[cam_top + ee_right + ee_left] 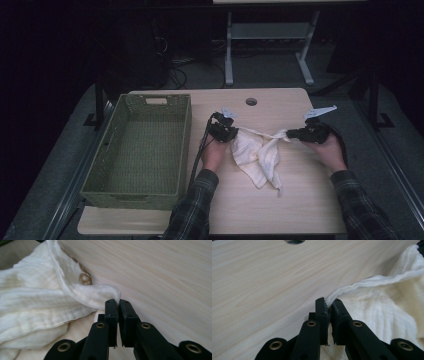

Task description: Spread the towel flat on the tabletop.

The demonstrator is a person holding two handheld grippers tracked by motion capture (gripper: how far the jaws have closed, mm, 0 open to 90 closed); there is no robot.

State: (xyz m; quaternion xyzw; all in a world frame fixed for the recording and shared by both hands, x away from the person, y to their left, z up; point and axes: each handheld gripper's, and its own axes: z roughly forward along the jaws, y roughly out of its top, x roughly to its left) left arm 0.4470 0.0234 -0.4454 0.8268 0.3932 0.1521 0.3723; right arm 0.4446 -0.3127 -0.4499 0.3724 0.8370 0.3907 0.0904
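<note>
A cream cloth (257, 155) lies crumpled on the light wooden bench (300, 210), about midway between its left and right edges and a little nearer the far edge than the near one. The person holds a gripper in each hand, one at either upper corner of the cloth. The left gripper (231, 136) has its jaws pressed together on the cloth's left corner; in the left gripper view (328, 305) a rolled hem (362, 285) runs straight out from between the black pads and climbs towards the upper right. The right gripper (290, 134) is likewise clamped on the opposite corner, and in the right gripper view (117, 301) a small bunched tip of fabric (110, 291) sits pinched between its pads, with the rest of the cloth spreading away to the left.

Between the two grippers the top edge of the cloth stretches as a thin band running left to right, roughly parallel with the bench's far edge. Below that band the bulk of it sags and trails towards the near edge, ending in a narrow tail (277, 187) that points at the near right corner.

A green woven basket (185, 145) stands along the bench's left edge, just beside the left hand (214, 152). A round cable hole (251, 101) sits near the far edge.
</note>
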